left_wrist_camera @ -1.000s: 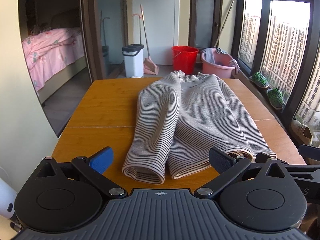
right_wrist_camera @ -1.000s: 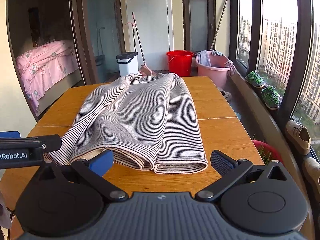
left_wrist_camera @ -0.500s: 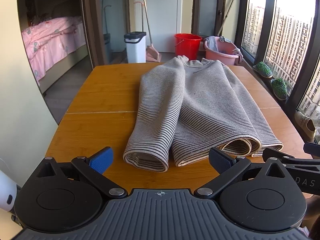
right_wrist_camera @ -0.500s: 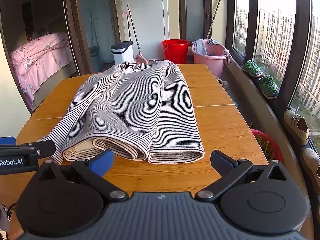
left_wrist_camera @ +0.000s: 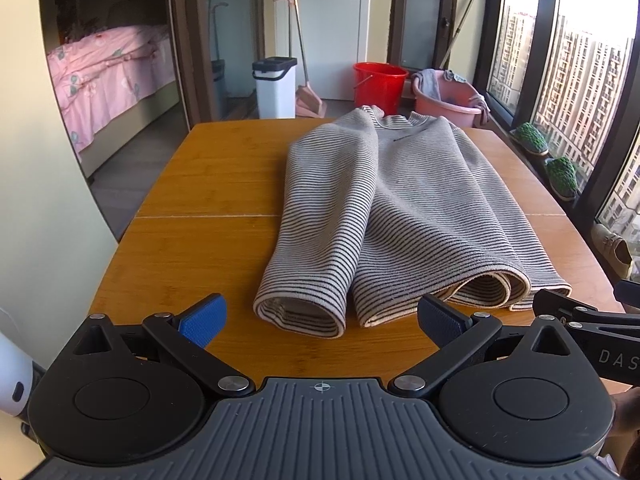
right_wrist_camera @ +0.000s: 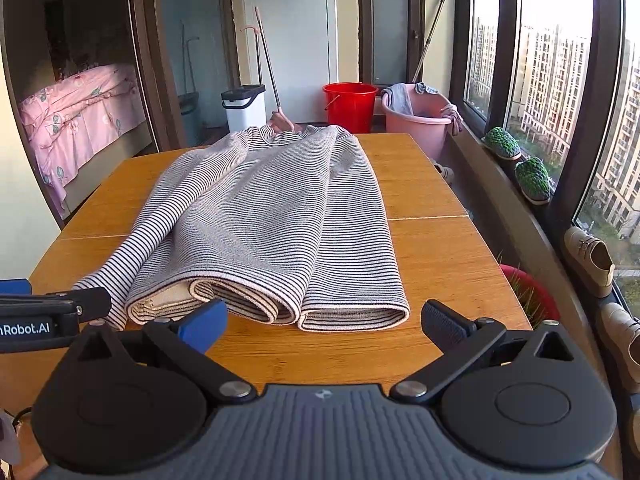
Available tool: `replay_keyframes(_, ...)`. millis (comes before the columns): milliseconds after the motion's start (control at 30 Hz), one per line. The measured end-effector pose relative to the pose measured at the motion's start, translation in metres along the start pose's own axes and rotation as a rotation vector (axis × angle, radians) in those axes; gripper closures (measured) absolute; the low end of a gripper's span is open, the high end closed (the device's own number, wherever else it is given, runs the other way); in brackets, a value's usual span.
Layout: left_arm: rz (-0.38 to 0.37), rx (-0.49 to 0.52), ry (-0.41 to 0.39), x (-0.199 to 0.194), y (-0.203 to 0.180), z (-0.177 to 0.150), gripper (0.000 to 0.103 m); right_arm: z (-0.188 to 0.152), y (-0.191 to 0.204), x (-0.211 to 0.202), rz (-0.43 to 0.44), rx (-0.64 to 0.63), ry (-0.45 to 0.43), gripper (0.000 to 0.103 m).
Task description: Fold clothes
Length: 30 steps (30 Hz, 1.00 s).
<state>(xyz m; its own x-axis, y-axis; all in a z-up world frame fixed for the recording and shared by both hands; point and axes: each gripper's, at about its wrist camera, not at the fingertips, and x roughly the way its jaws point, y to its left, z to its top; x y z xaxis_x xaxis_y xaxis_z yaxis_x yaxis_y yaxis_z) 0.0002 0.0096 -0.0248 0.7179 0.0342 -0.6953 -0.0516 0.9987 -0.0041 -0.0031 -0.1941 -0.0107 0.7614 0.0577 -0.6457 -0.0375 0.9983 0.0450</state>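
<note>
A grey striped sweater (left_wrist_camera: 404, 208) lies lengthwise on the wooden table (left_wrist_camera: 208, 184), both sides folded inward, collar at the far end and hem toward me. In the right wrist view the same sweater (right_wrist_camera: 272, 220) shows its rolled hem edges close to the fingers. My left gripper (left_wrist_camera: 322, 320) hovers open above the near table edge, just short of the hem, nothing between its fingers. My right gripper (right_wrist_camera: 324, 320) is open too, just before the hem's right part. Each gripper shows at the edge of the other's view.
Beyond the table's far end stand a white bin (left_wrist_camera: 276, 88), a red bucket (left_wrist_camera: 378, 82) and a pink basin (left_wrist_camera: 448, 98). A bed with pink bedding (left_wrist_camera: 104, 68) is at the left. Windows, a sill with shoes (right_wrist_camera: 592, 256) run along the right.
Both grippers have risen and pulled back a little from the hem, staying open. The sweater lies as before.
</note>
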Motion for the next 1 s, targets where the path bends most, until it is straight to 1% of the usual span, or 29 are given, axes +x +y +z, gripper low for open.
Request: replay_keyframes(1000,-0.017,0.003,0.028,0.0030,-0.0040,-0.0075,0.000,-0.0025,0.0012,-0.0012,0.008,-0.005,0.002,0.000)
